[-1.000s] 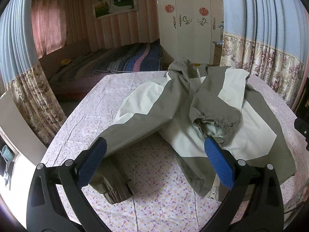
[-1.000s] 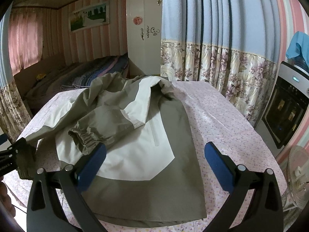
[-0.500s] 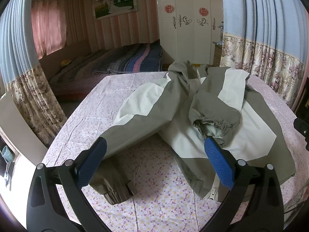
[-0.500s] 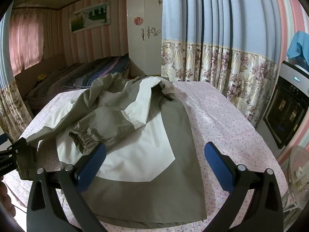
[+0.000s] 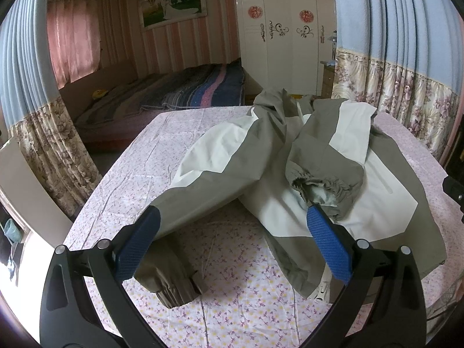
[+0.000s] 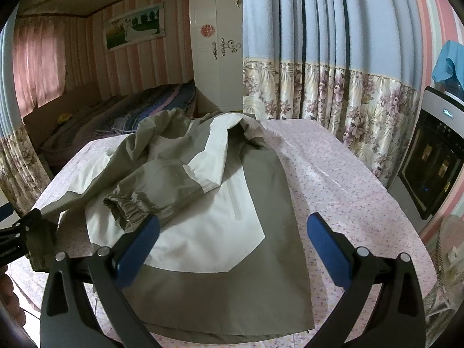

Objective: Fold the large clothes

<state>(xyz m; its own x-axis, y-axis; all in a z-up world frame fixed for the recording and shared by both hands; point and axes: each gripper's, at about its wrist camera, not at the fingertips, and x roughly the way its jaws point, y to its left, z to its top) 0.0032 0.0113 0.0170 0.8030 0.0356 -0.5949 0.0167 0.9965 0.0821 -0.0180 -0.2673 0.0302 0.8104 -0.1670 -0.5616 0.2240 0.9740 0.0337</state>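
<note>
An olive and white jacket (image 5: 333, 156) (image 6: 232, 203) lies spread on a table covered with a pink flowered cloth (image 5: 232, 275) (image 6: 348, 197). One sleeve (image 5: 203, 191) stretches toward the near left edge, its cuff (image 5: 177, 290) on the cloth. The other sleeve is folded over the body, its elastic cuff (image 5: 322, 185) (image 6: 124, 206) on the white panel. My left gripper (image 5: 232, 249) hovers open above the near sleeve, holding nothing. My right gripper (image 6: 232, 249) hangs open above the jacket's lower body, also holding nothing.
A bed (image 5: 174, 95) stands beyond the table, with a white wardrobe (image 5: 284, 29) behind it. Flowered curtains (image 6: 333, 101) hang along the right side. An oven (image 6: 432, 156) stands at the far right. The left gripper's body (image 6: 17, 237) shows at the right view's left edge.
Both grippers have stayed open and almost still. The jacket has not moved.
</note>
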